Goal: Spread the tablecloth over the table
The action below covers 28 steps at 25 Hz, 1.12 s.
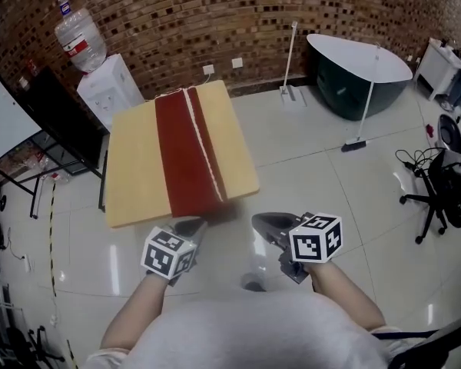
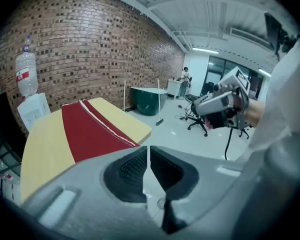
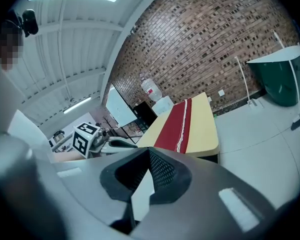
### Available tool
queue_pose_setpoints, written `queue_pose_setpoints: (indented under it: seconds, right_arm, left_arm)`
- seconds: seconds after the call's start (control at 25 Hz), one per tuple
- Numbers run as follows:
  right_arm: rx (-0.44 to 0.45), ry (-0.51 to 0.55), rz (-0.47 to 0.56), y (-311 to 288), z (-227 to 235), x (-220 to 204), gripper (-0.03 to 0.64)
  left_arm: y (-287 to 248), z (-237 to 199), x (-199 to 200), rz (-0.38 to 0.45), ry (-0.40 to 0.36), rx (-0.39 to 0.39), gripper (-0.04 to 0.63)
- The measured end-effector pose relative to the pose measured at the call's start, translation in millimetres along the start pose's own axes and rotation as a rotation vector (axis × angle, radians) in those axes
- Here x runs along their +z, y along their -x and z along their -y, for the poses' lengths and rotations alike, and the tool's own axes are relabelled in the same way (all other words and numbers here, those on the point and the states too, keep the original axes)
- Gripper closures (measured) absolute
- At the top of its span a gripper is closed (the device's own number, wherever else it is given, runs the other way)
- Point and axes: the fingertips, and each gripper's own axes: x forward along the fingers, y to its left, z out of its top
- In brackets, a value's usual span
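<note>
A wooden table [image 1: 134,167] stands ahead of me on the tiled floor. A red tablecloth [image 1: 186,156] lies folded into a long strip with a white edge down the table's middle, from far edge to near edge. My left gripper [image 1: 192,223] hovers just short of the near edge, by the cloth's near end, shut and empty. Level with it and to its right, off the table's near right corner, my right gripper [image 1: 265,220] is also shut and empty. The left gripper view shows the left gripper's [image 2: 148,156] jaws together, the tablecloth [image 2: 92,129] beyond. In the right gripper view the right gripper [image 3: 149,156] faces the tablecloth [image 3: 174,129].
A water dispenser [image 1: 107,87] stands against the brick wall behind the table's far left. A black panel [image 1: 61,118] leans to the left. A dark green tub with a white top [image 1: 353,75], a broom [image 1: 365,106] and an office chair [image 1: 446,183] are at the right.
</note>
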Motion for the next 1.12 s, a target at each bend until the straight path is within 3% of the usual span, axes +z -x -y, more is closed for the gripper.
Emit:
queue_pose_setpoints:
  seconds: [0.16, 0.4, 0.6, 0.8, 0.96, 1.12]
  right_arm:
    - [0.006, -0.01, -0.019, -6, 34, 12, 0.618]
    - [0.012, -0.05, -0.069, -30, 58, 14, 0.618]
    - [-0.009, -0.09, -0.091, -38, 74, 12, 0.618]
    - [-0.023, -0.135, -0.106, -45, 87, 11, 0.618]
    - [-0.024, -0.155, -0.113, -51, 94, 10, 0.618]
    - [-0.032, -0.176, -0.113, -58, 103, 13, 0.618]
  left_arm:
    - [-36, -11, 1, -0.056, -0.027, 0.007, 0.547]
    - [-75, -46, -18, -0.22, -0.169, 0.001, 0.43]
    - [-102, -73, -31, -0.302, -0.332, 0.008, 0.419]
    - [-117, -81, -44, -0.395, -0.481, -0.042, 0.41]
    - [-124, -82, -48, -0.425, -0.519, -0.065, 0.41]
    - [-130, -86, -51, -0.427, -0.465, -0.116, 0.414]
